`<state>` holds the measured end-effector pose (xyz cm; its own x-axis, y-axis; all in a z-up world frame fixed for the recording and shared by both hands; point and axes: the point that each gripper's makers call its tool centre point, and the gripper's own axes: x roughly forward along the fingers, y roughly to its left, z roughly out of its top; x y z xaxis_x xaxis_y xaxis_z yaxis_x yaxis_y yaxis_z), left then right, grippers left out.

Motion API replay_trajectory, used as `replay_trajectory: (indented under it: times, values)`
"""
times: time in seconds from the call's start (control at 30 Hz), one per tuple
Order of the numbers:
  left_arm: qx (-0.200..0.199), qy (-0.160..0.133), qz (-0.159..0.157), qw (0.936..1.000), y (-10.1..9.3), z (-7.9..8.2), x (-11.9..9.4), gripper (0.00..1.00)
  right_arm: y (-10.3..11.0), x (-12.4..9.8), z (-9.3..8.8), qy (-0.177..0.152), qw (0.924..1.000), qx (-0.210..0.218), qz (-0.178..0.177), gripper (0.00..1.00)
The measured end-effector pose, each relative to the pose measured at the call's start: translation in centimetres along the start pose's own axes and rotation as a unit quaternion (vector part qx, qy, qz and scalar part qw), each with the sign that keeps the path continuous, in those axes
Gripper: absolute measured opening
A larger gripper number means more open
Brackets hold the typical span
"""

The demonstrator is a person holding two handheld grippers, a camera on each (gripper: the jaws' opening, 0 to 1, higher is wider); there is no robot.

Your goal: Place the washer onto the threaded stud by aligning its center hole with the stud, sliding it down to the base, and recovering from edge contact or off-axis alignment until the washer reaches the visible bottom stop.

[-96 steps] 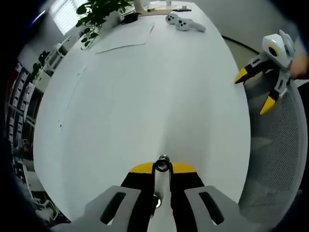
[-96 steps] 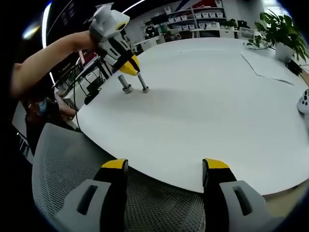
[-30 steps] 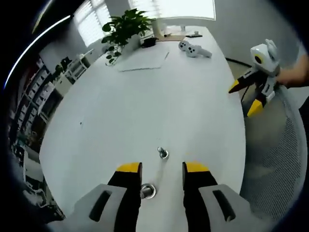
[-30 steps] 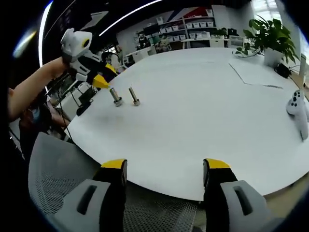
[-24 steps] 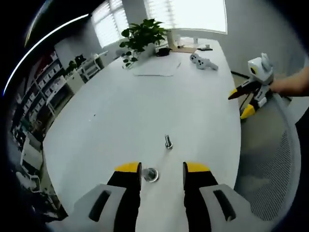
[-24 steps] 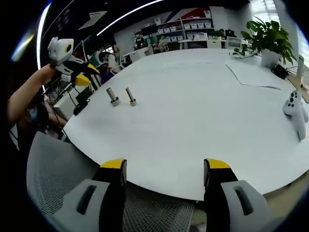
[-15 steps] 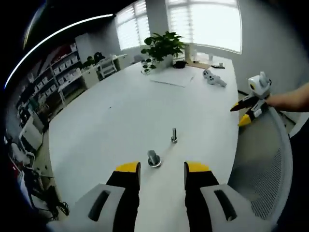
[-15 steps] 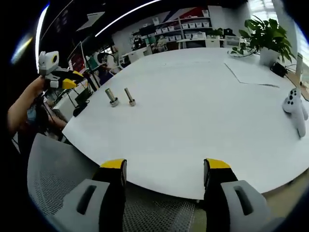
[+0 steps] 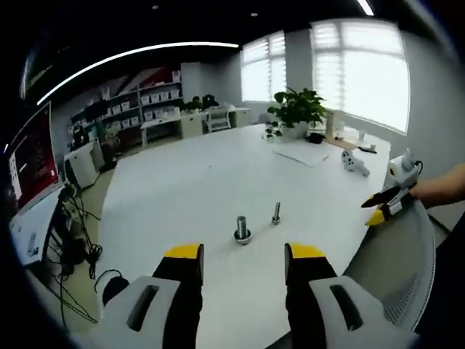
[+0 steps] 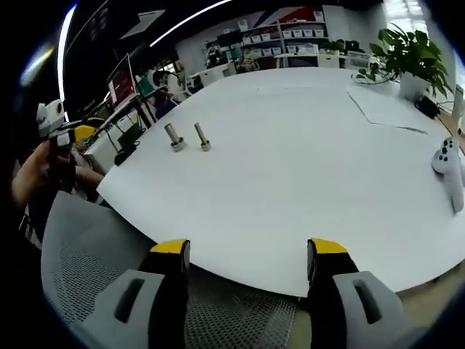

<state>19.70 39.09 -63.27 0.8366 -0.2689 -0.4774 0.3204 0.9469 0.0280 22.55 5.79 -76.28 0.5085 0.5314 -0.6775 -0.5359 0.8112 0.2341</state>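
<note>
Two upright metal parts stand on the white table (image 9: 182,189). The thicker threaded stud (image 9: 242,230) has a wide ring, the washer, low at its base. A thinner bolt (image 9: 276,213) stands just beside it. My left gripper (image 9: 244,254) is open and empty, drawn back from the stud beyond the table's edge. In the right gripper view the stud (image 10: 174,137) and bolt (image 10: 201,137) stand far off at the left. My right gripper (image 10: 248,249) is open and empty over the chair. The left gripper (image 10: 62,123) shows at the far left, in a hand.
A grey mesh chair (image 10: 102,254) sits below the table's near edge. A potted plant (image 10: 414,43), a paper sheet (image 10: 392,109) and a white controller (image 10: 450,163) lie at the far side. Shelves and desks line the room behind. The right gripper (image 9: 392,200) hangs off the table's right.
My left gripper opened off the stud and has pulled back and up, away from the table. The stud and bolt stay standing. The right gripper has hardly moved.
</note>
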Motion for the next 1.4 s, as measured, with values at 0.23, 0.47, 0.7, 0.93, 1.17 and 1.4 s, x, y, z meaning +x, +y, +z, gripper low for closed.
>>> replay_trajectory:
  times: [0.23,0.47,0.7,0.93,1.17,1.4]
  values:
    - [-0.042,-0.024,0.021,0.9986,-1.3,-1.8,-0.5,0.61,-0.3,-0.2,0.5,-0.013,0.9999,-0.007,-0.008,0.67]
    - [-0.080,-0.038,0.029,0.9956,-2.4,-2.8,0.0,0.66,0.0,0.0,0.3,-0.006,0.9999,-0.012,-0.001,0.69]
    - [-0.103,-0.038,0.043,0.9930,-2.6,-4.1,0.5,0.68,-0.1,0.0,0.3,-0.007,0.9999,-0.007,0.000,0.69]
    - [-0.103,-0.031,0.042,0.9933,-3.4,-5.0,1.0,0.68,-0.1,-0.1,0.2,-0.010,0.9999,-0.001,-0.003,0.69]
    - [-0.097,-0.029,0.038,0.9941,-4.2,-5.4,1.8,0.66,-0.1,-0.1,0.3,-0.012,0.9999,0.003,-0.003,0.69]
    - [-0.091,-0.020,0.037,0.9950,-4.3,-6.0,2.3,0.63,-0.2,-0.1,0.1,-0.007,1.0000,0.005,-0.003,0.69]
